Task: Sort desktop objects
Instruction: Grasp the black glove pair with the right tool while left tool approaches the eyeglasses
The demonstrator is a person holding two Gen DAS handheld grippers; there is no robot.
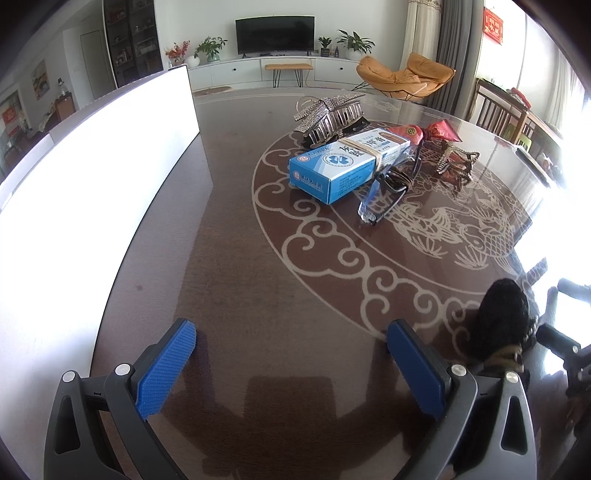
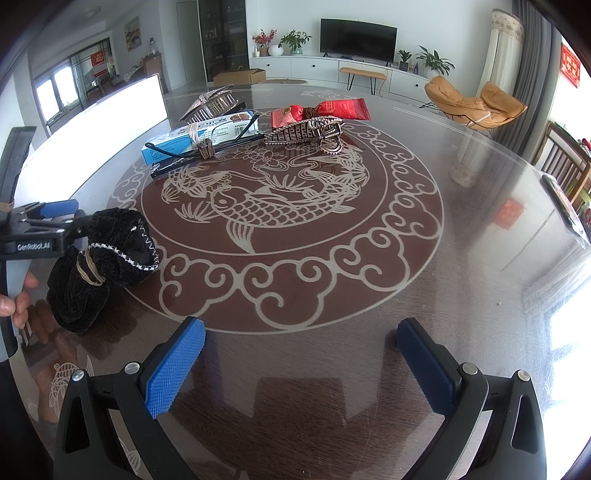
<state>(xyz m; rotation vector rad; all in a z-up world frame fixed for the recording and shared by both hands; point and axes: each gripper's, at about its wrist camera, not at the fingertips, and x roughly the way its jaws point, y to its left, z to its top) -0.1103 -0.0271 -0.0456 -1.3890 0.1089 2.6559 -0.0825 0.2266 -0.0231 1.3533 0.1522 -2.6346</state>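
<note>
Two tools (image 1: 291, 369) (image 2: 301, 365) gaping over bare table (image 2: 480, 258) edge.

Dark brown table (image 2: 461, 258) bears a pale fish-and-cloud pattern; the box (image 1: 332, 168) is blue and white, the wrapper (image 2: 332, 110) red, the scrunchie (image 2: 107, 254) black velvet, the gripper pads (image 2: 177, 369) blue

Television (image 1: 274, 35), orange lounge chair (image 1: 404, 76)

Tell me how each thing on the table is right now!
Left hand-held gripper: open, empty.
Right hand-held gripper: open, empty.
Blue-and-white cardboard box: closed, rubber-banded, lying flat.
Black-framed glasses: folded, leaning on box.
Black velvet scrunchie: banded, lying on table.
Red foil snack packet: sealed.
</note>
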